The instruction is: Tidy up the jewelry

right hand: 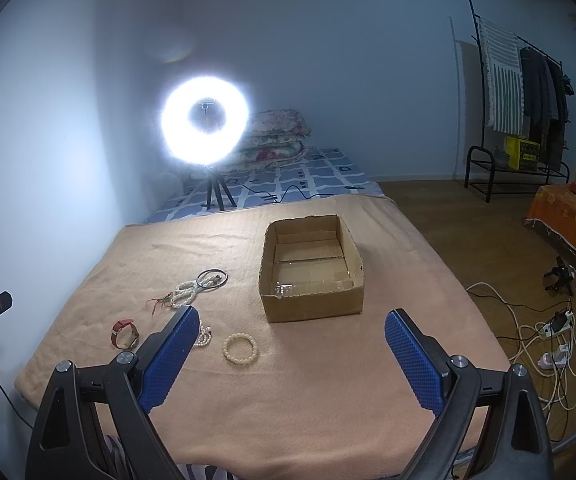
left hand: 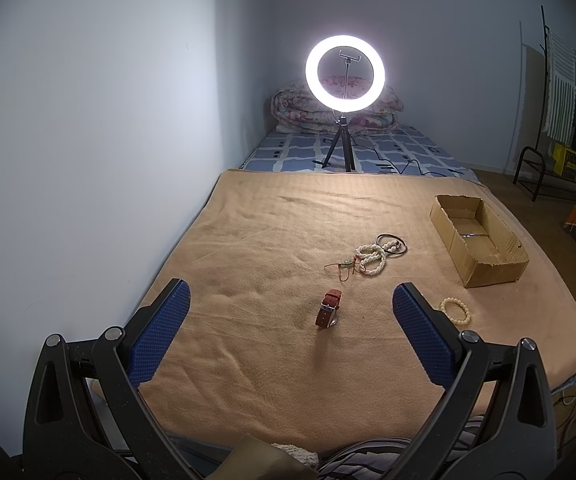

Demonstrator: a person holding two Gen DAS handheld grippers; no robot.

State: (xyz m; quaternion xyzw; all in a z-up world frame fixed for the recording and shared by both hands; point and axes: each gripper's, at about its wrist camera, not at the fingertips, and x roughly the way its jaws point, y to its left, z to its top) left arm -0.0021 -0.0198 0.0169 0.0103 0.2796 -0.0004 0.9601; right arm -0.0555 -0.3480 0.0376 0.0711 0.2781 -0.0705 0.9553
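We take the cardboard box [right hand: 312,270] as our landmark: it sits open-topped on the blanket [right hand: 288,392], ready to receive jewelry. The bead bracelet [right hand: 240,349] lies just in front of the box, the watch [left hand: 327,309] further to its left, the pearl strands [left hand: 372,258] between. Our left gripper [left hand: 290,318] and right gripper [right hand: 291,342] hover wide open, empty, ready to pick.

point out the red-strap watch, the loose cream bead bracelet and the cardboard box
red-strap watch [left hand: 329,309]: left wrist view, on the red strap.
cream bead bracelet [right hand: 240,349]: right wrist view, on the beads of its near-left arc.
cardboard box [right hand: 312,306]: right wrist view, on the near outer wall.
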